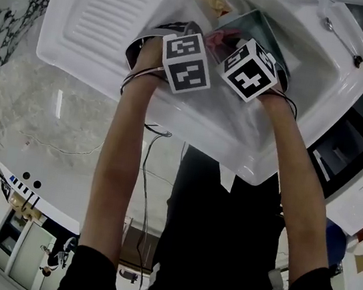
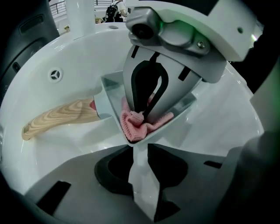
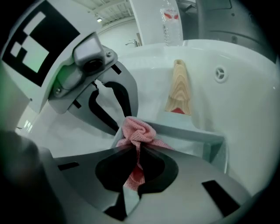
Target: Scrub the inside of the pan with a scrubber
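Scrubbing looks under way, not finished. The right gripper (image 3: 136, 151) is clamped on the pink scrubber (image 3: 138, 130), a crumpled knitted cloth, pressed into one corner of the pan (image 3: 192, 134). The left gripper (image 2: 140, 154) pinches the pan's thin rim at a corner, apparently steadying it. The pan is square, smooth pale grey metal, lying in a glossy white sink (image 2: 227, 127). Its rounded, grained wooden handle (image 2: 57, 117) points to nine o'clock in the left gripper view. Most of the inside likely remains to scrub
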{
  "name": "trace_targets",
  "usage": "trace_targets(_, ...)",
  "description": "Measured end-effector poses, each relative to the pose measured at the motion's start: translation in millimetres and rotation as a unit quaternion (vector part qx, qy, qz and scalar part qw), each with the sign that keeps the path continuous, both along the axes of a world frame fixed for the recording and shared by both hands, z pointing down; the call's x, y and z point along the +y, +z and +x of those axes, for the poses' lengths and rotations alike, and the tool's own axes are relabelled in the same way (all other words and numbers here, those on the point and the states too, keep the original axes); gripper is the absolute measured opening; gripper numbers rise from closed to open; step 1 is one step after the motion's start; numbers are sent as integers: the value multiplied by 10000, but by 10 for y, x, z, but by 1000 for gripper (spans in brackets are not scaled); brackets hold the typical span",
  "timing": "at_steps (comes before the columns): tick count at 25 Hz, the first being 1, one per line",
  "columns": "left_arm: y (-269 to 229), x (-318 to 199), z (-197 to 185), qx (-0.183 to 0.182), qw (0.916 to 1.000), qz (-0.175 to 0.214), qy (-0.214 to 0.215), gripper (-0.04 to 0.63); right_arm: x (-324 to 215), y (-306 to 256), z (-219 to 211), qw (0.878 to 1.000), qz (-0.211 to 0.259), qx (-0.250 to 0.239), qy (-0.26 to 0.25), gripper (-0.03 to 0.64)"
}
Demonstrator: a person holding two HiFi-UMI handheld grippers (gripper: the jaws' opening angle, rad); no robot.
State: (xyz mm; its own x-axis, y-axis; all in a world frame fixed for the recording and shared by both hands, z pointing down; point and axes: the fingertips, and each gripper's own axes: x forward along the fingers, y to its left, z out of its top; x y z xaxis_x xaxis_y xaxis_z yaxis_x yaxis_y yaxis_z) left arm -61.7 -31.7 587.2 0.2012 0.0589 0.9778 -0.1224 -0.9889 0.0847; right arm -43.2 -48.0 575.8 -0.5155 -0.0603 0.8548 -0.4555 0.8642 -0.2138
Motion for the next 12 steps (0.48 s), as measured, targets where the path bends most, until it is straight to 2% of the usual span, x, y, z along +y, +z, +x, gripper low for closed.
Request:
trace_targets(1,6,9,-27,-44,10000,0,46,109,29,20,35,9999,-45,96,-26,40)
trace_targets(5,-54,13,-114,-159,9998,19,84,101,158,73,204,9984,-298,488,-51,40)
trace_targets(8,-180,11,-92,-75,9999,97,28,72,266,102,343,9955,-557,762,12,40)
trace_targets(12,-408,44,-51,44,9997,254,-43,67,335,118,542,9891,-775,1246,116,40)
